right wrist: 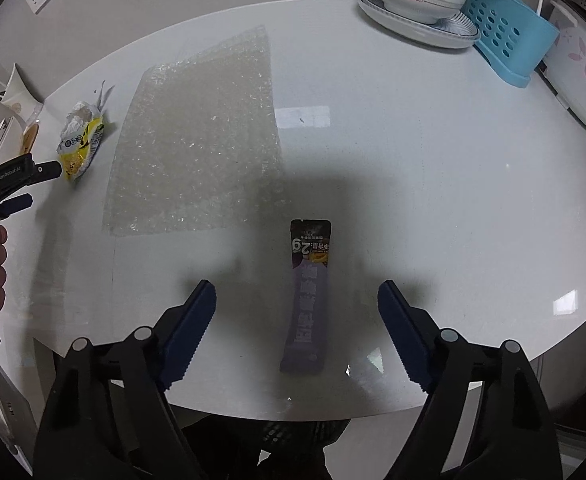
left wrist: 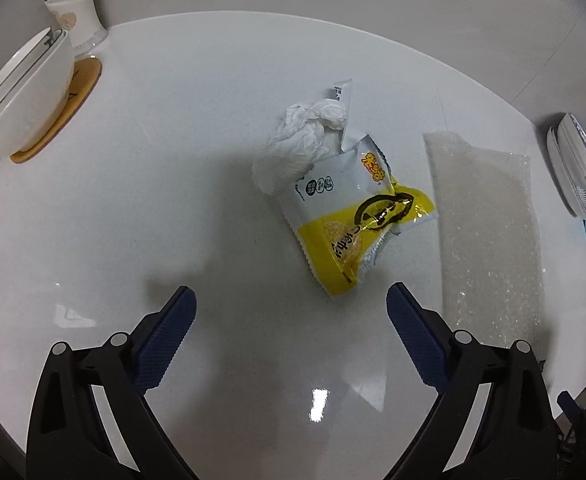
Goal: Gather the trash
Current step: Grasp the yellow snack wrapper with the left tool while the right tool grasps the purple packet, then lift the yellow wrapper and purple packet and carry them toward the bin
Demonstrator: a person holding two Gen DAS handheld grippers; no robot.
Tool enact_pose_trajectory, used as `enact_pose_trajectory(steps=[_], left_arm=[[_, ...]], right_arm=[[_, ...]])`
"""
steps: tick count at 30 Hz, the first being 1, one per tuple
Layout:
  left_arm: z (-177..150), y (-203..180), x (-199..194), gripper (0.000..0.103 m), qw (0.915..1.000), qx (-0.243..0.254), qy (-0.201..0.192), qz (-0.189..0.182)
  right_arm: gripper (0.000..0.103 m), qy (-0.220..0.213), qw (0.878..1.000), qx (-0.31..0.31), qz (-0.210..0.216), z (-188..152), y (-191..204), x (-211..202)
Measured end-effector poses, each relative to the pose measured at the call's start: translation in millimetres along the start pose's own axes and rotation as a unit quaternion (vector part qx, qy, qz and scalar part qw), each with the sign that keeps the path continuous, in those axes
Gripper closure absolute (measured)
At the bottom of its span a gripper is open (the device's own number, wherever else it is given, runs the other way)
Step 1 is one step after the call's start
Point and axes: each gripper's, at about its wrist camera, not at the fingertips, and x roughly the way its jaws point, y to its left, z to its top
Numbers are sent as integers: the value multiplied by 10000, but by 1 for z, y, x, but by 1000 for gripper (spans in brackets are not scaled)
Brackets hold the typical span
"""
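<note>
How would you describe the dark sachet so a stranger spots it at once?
Start at the white table and its near edge. A slim sachet lies flat there, lengthwise between the right claw's open fingers. It is the only dark, purple wrapper.

The crumpled tissue (left wrist: pixel 301 140) hides most of a thin sachet (left wrist: pixel 343 94), its print perhaps too small to read.

Two wrist views, both steeply down on the table (left wrist: pixel 133 200).
Close in; both share the bubble wrap (left wrist: pixel 489 220) and yellow wrapper (right wrist: pixel 81 148).
</note>
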Motion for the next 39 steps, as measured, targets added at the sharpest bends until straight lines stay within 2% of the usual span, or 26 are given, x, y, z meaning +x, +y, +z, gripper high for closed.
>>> enact_pose_trajectory(steps=[8, 13, 16, 21, 25, 27, 39], left_arm=[[15, -5, 23, 15, 9999, 38, 120, 6], [23, -10, 31, 27, 9998, 108, 177, 39], [26, -14, 30, 40, 9997, 205, 125, 92], [26, -26, 27, 69, 9992, 341, 145, 137], [22, -35, 23, 82, 9989, 396, 104, 214], [20, -34, 18, 90, 9988, 419, 65, 242], [4, -25, 2, 95, 9992, 384, -77, 35]], right_arm=[[37, 265, 9996, 89, -23, 1, -2, 16], [48, 390, 9992, 109, -11, 6, 0, 24], [56, 476, 9988, 133, -1, 8, 1, 29], [68, 559, 9984, 103, -31, 10, 4, 35], [85, 583, 9981, 116, -130, 12, 6, 35], [87, 599, 9981, 128, -116, 13, 5, 34], [90, 510, 9985, 172, -43, 14, -3, 30]])
